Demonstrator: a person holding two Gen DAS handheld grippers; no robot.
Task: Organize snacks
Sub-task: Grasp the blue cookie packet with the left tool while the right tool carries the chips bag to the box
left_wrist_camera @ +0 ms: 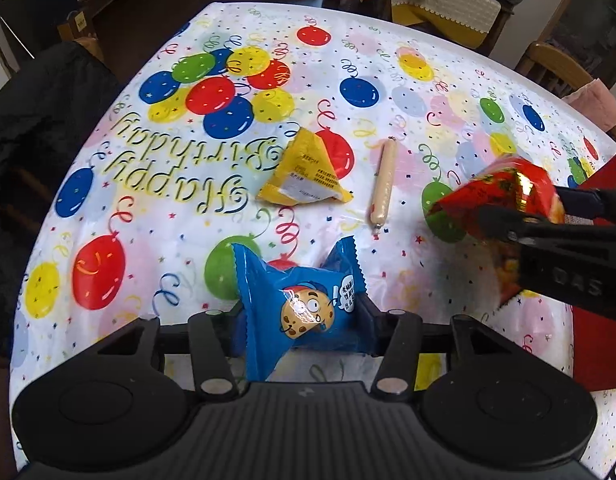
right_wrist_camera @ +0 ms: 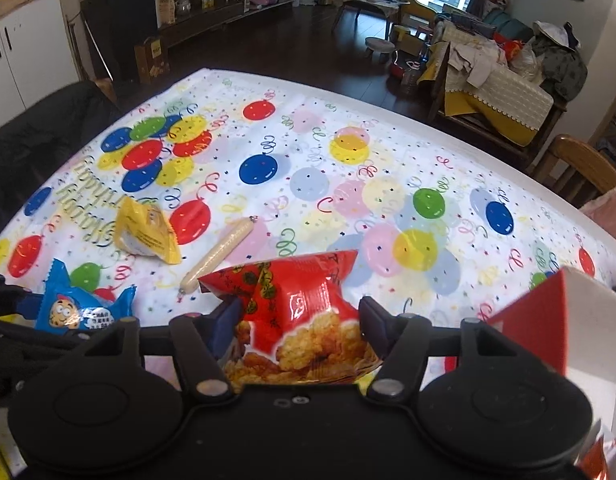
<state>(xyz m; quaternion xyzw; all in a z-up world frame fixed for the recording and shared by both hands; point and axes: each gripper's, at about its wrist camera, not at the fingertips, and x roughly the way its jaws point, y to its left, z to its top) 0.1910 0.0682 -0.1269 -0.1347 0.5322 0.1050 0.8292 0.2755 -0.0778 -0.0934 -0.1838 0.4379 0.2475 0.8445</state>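
Left gripper (left_wrist_camera: 302,312) clamped on blue cookie packet (left_wrist_camera: 296,300) at near desk (left_wrist_camera: 388,80) edge; right gripper (right_wrist_camera: 300,316) clamped on red rice-cracker bag (right_wrist_camera: 300,312). Both judged light, crinkly, slippery, crushable: best pinched mid-body, gently.

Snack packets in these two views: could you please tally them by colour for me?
Blue cookie packet: 1
Red cracker packet: 1
Yellow triangular packet: 1
Pale sausage stick: 1
Total: 4
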